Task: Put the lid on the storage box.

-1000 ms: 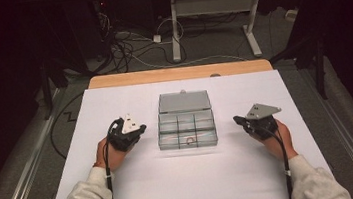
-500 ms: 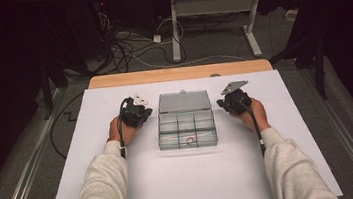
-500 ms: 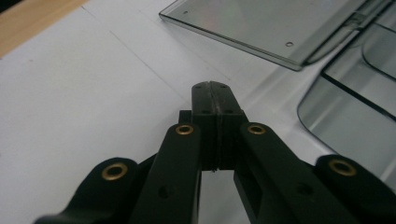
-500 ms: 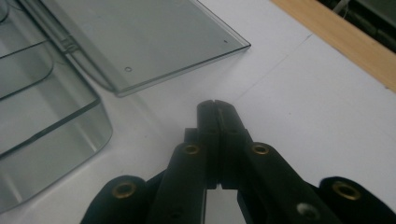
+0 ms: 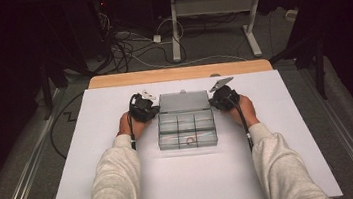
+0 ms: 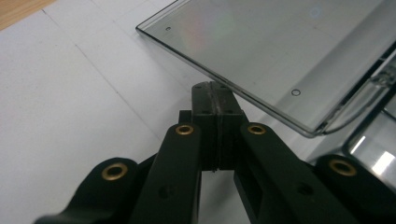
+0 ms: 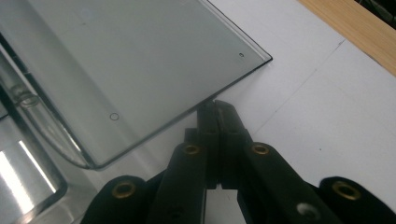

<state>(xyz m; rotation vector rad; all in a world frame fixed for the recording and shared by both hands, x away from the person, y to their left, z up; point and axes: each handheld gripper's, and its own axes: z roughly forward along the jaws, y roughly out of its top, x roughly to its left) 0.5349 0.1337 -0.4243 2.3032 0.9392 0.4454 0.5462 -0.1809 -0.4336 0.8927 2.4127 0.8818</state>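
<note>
A clear plastic compartment box [image 5: 187,128] sits mid-table, its lid [image 5: 184,101] thrown open toward the far side. A small reddish ring [image 5: 189,140] lies in a front compartment. My left gripper [image 5: 156,112] is at the lid's left edge, my right gripper [image 5: 213,102] at its right edge. In the left gripper view the black jaws are pressed together with nothing between them, the tips [image 6: 215,88] just below the lid's rim [image 6: 261,100]. In the right gripper view the shut tips [image 7: 215,106] sit right at the lid's edge [image 7: 154,128]. Whether they touch it I cannot tell.
The box stands on a white sheet [image 5: 193,178] that covers a wooden table [image 5: 176,73]. Both forearms in grey sleeves [image 5: 116,187] lie over the sheet. Cables and a metal stand [image 5: 176,24] are on the dark floor beyond.
Both hands have moved away from me and inward, from beside the box's base to the two side edges of the open lid. The jaws stayed shut.
</note>
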